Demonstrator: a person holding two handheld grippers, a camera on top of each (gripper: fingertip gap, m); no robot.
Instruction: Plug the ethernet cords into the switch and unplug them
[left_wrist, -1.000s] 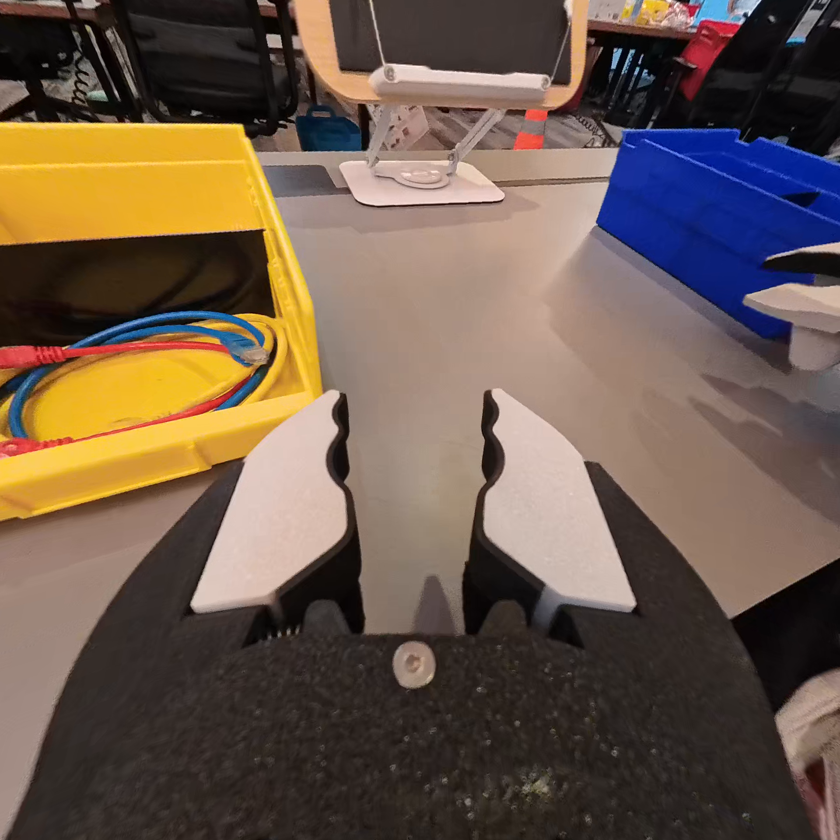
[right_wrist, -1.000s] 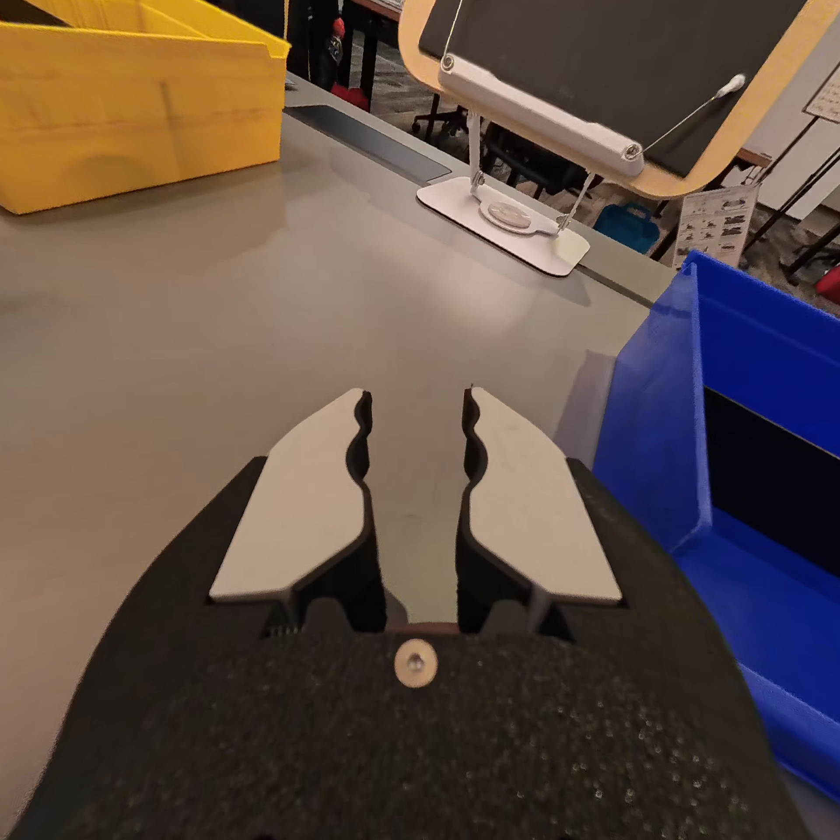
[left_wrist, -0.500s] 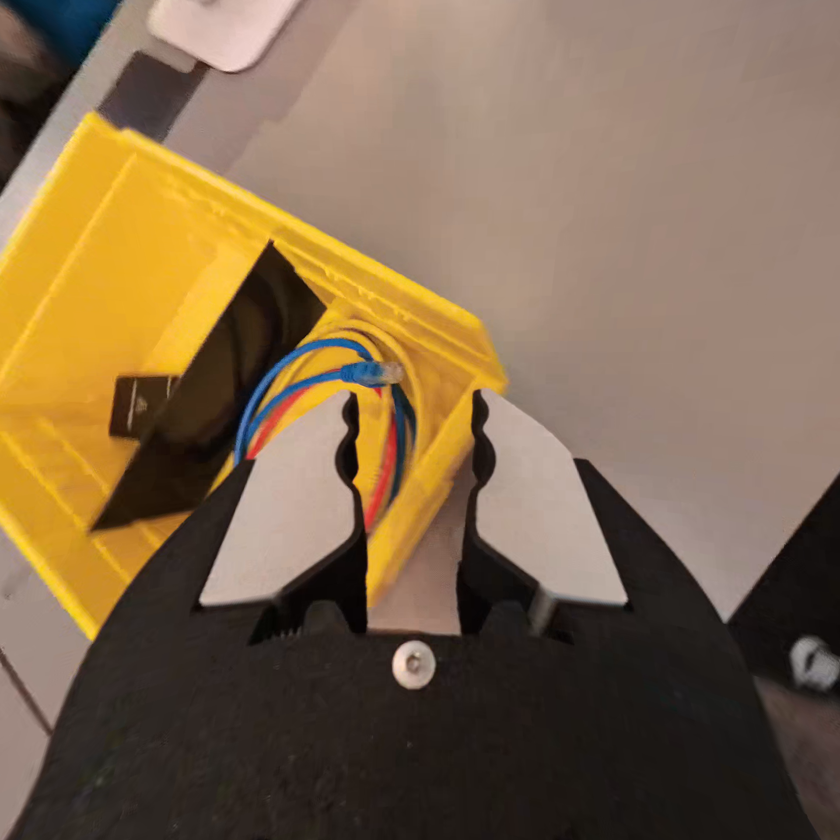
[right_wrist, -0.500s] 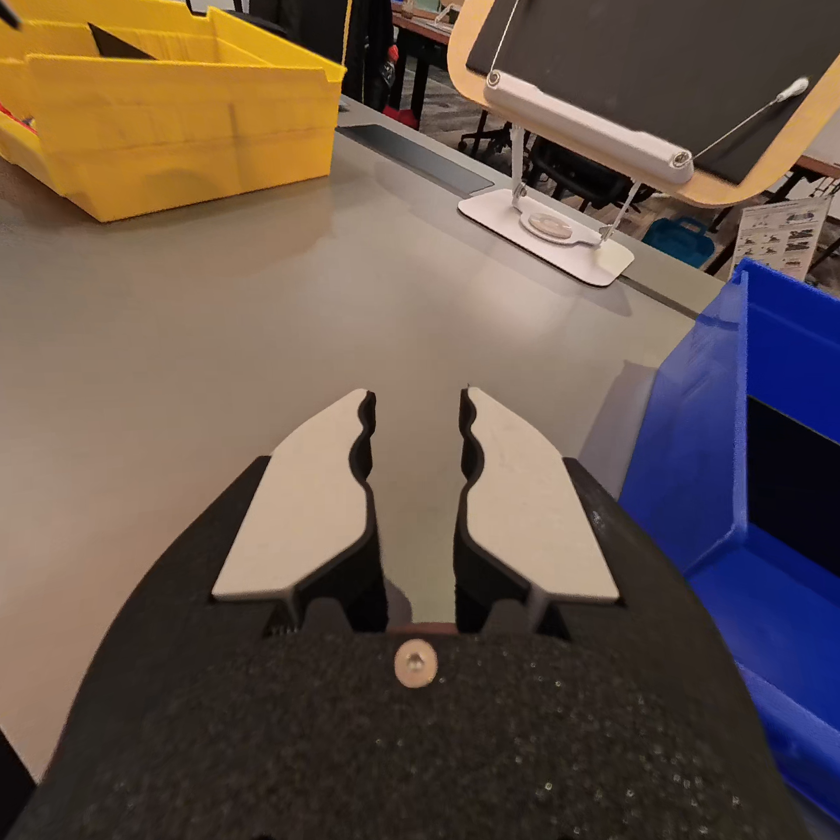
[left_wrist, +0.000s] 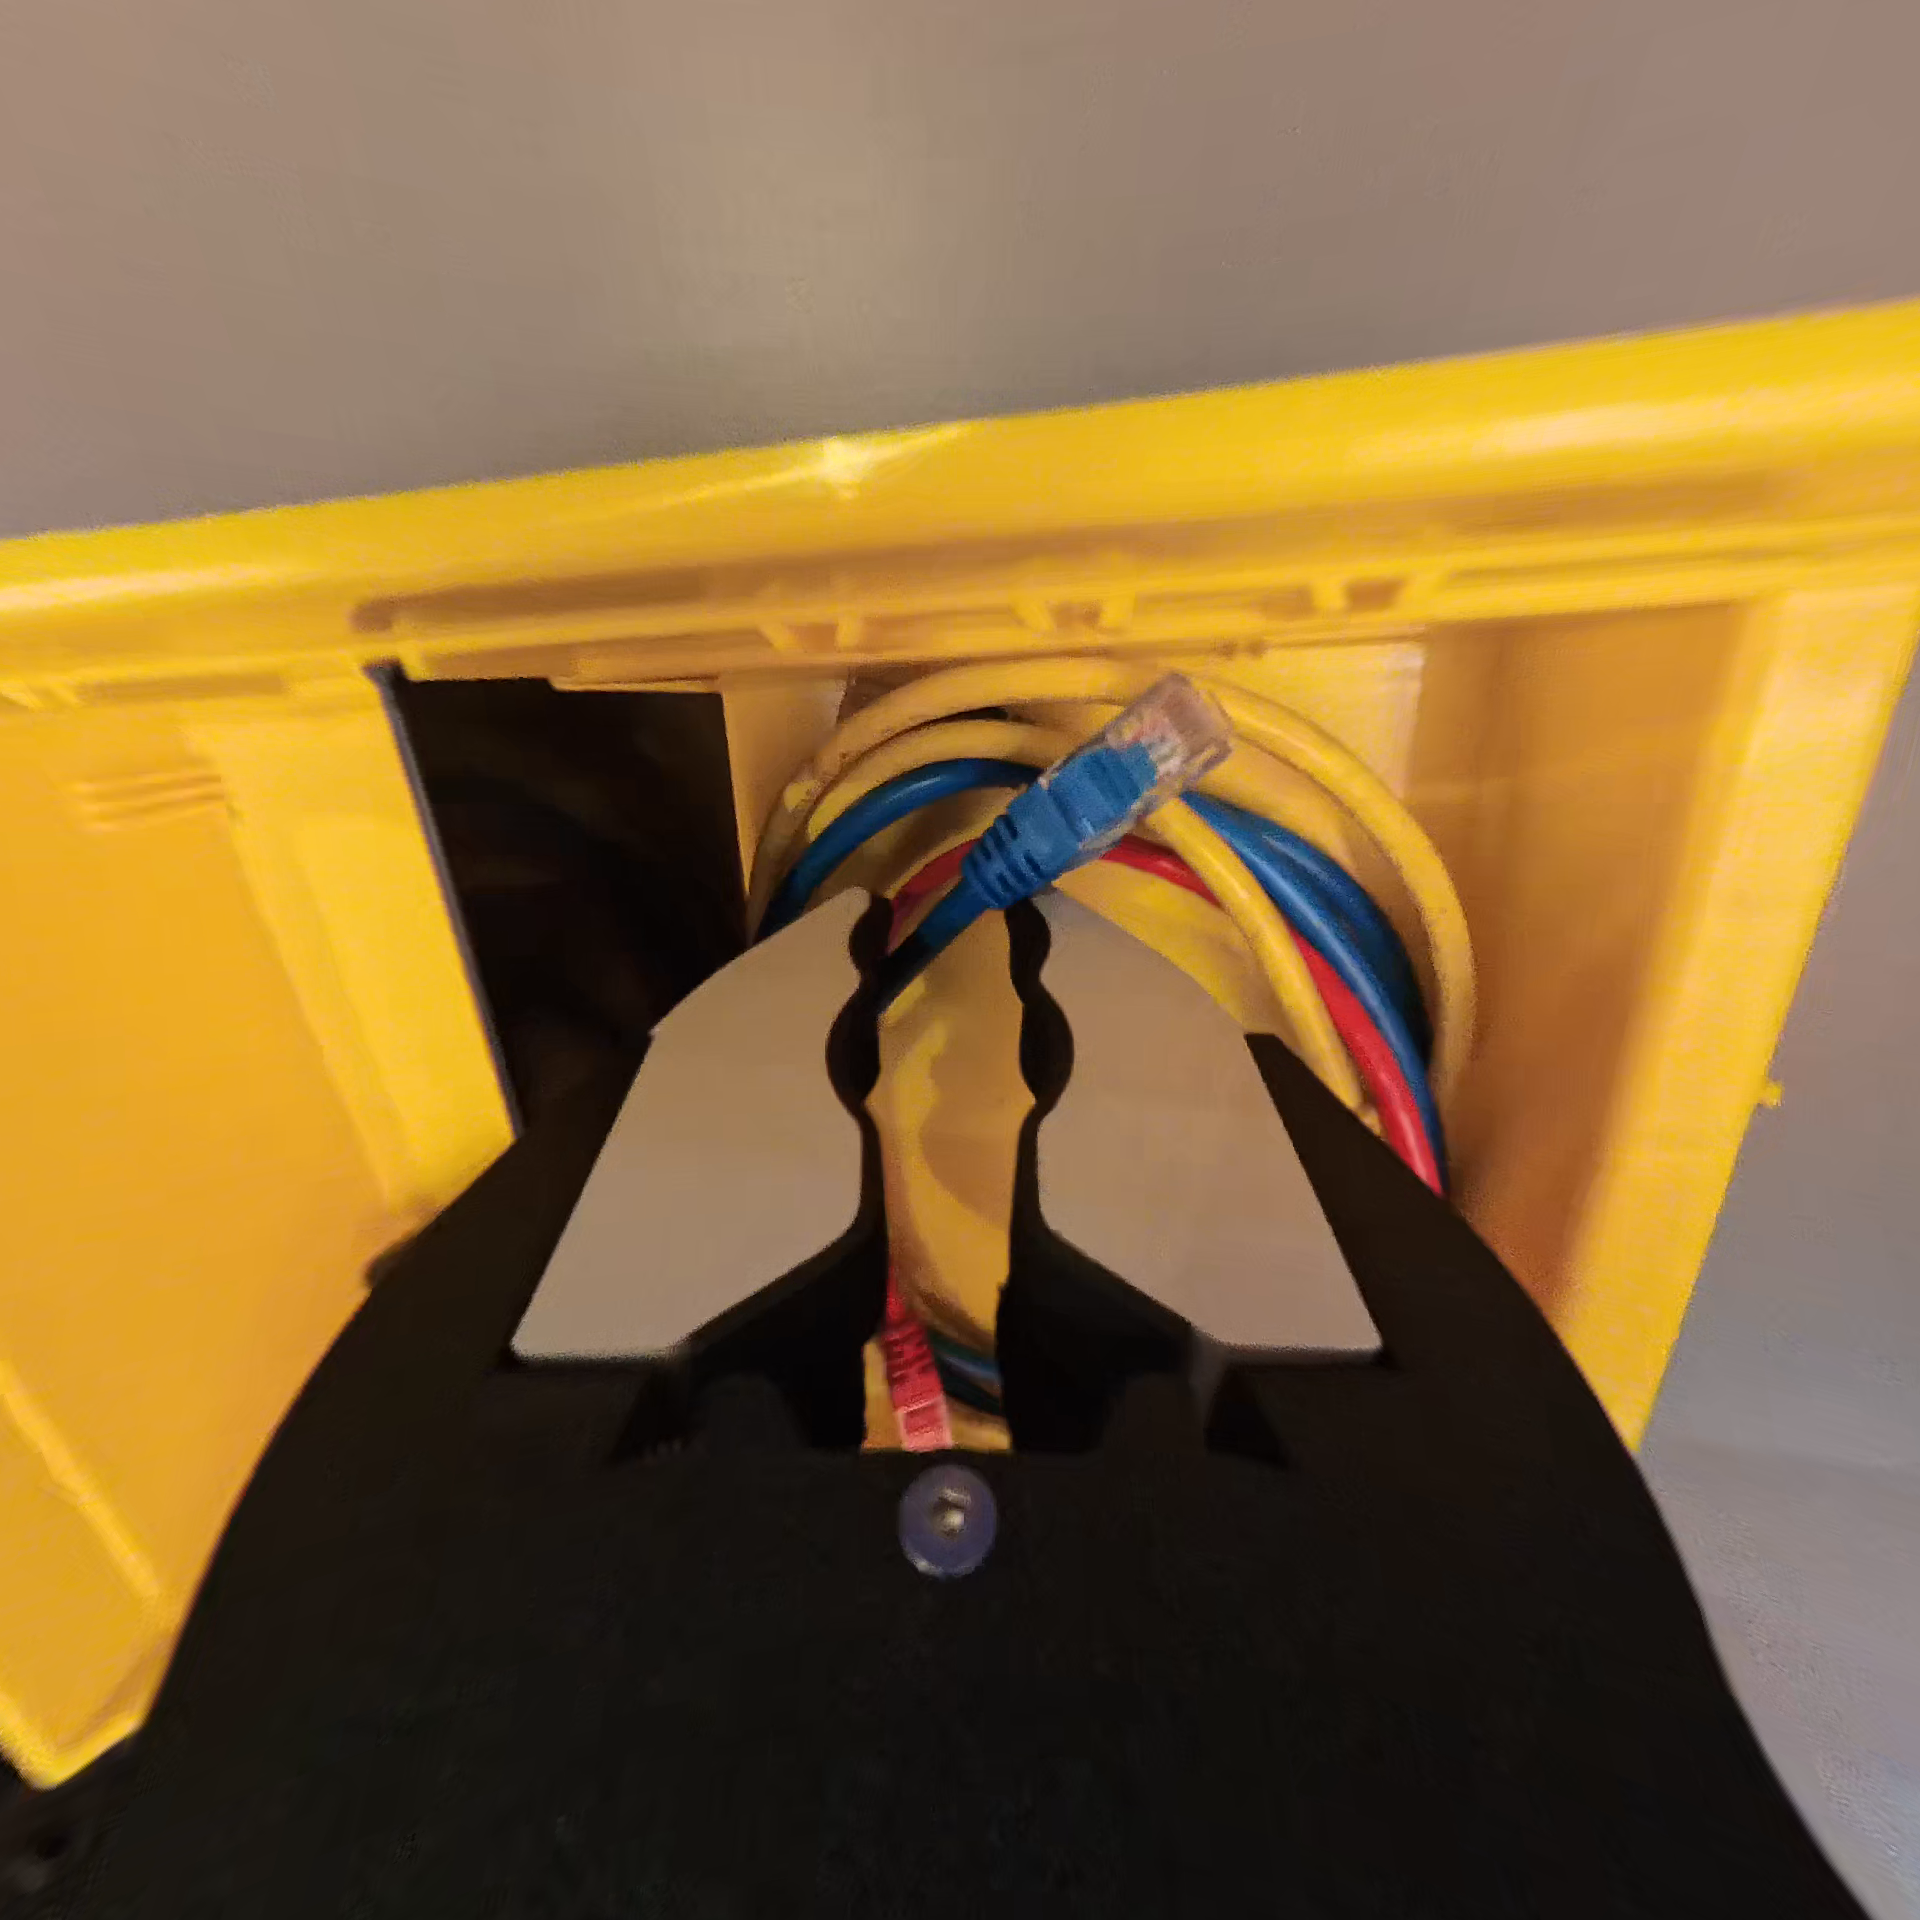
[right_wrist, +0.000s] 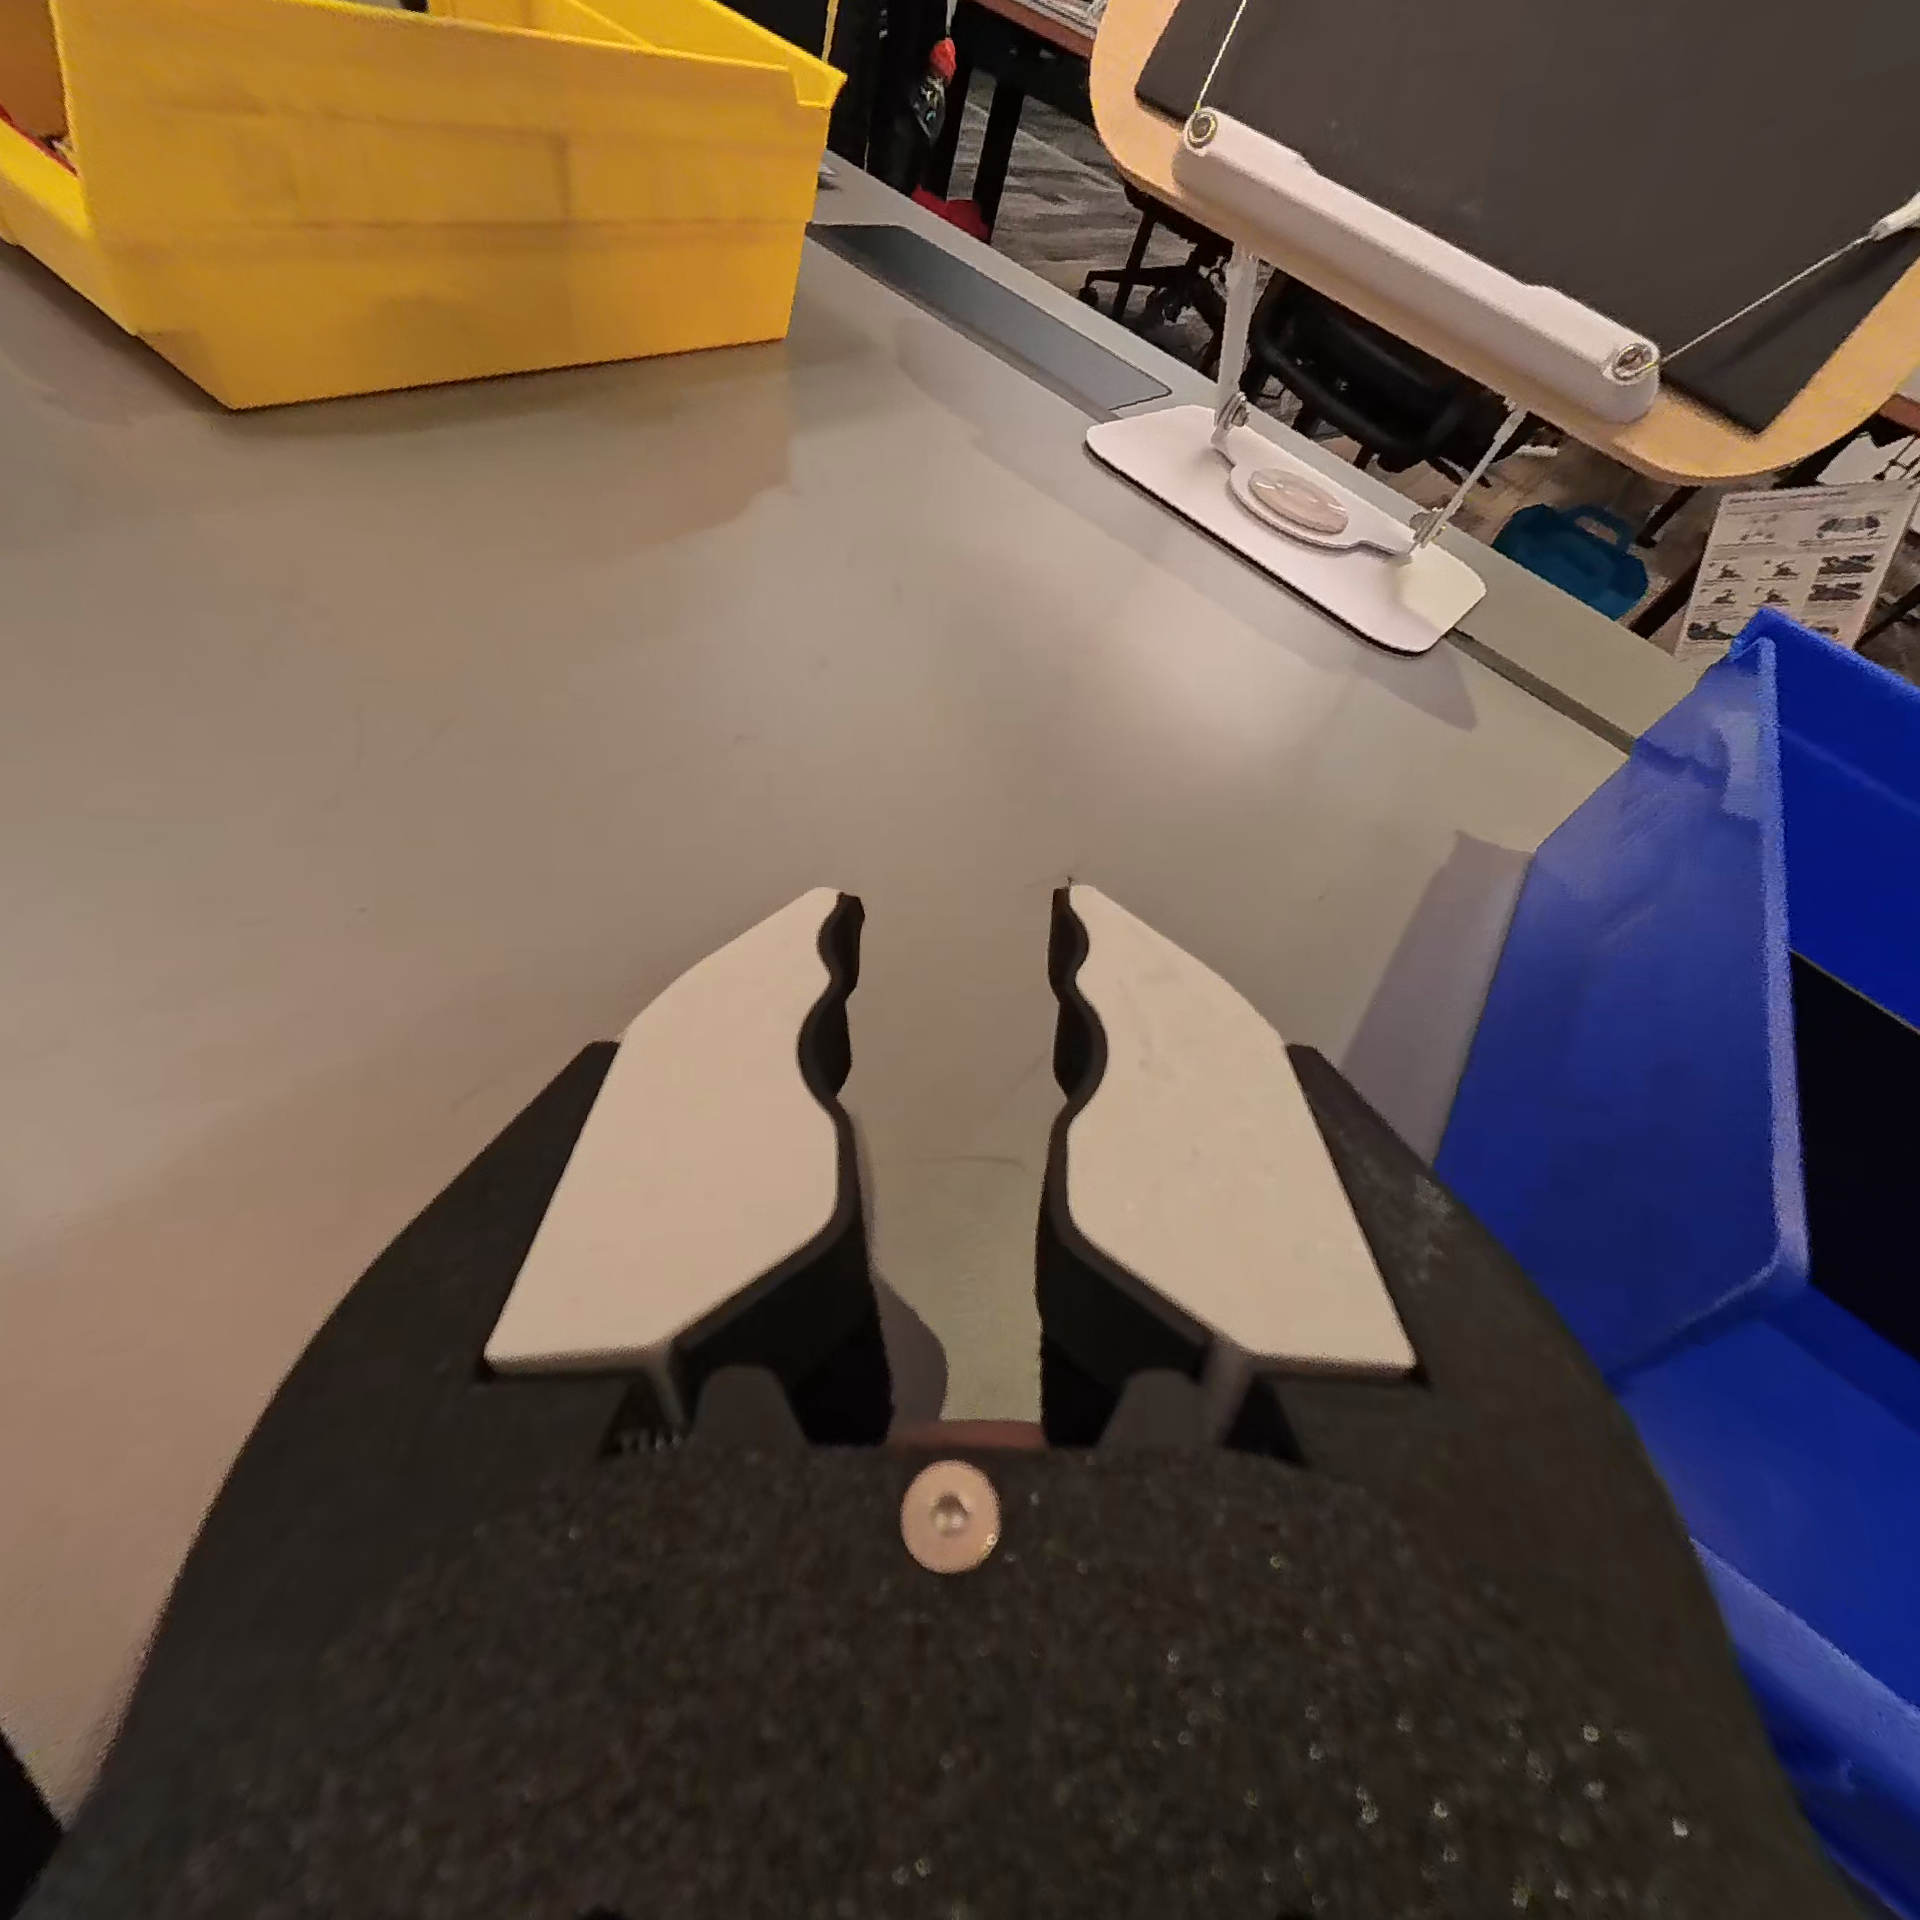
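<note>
My left gripper (left_wrist: 948, 914) is down inside the yellow bin (left_wrist: 935, 520), above a coil of blue, red (left_wrist: 1361, 1039) and yellow (left_wrist: 1226, 862) ethernet cords. The blue cord's plug (left_wrist: 1101, 790) with its clear tip lies just beyond the fingertips. Its cable runs down between the narrowed but still open jaws. A red plug (left_wrist: 912, 1382) shows deep between the fingers. A dark black part (left_wrist: 582, 883) fills the bin's left compartment; I cannot tell what it is. My right gripper (right_wrist: 956, 914) is open and empty over the grey table (right_wrist: 520, 675).
In the right wrist view the yellow bin (right_wrist: 416, 208) stands at the far left and a blue bin (right_wrist: 1621, 1039) close on the right. A white stand (right_wrist: 1288, 509) holding a dark board sits at the table's back edge. Chairs and desks lie beyond. Spacing between my two grippers at the tips: around 40 cm.
My left gripper has swung over and dropped into the yellow bin, and its jaws have narrowed around the blue cord. The right gripper has drifted slightly and stays open.
</note>
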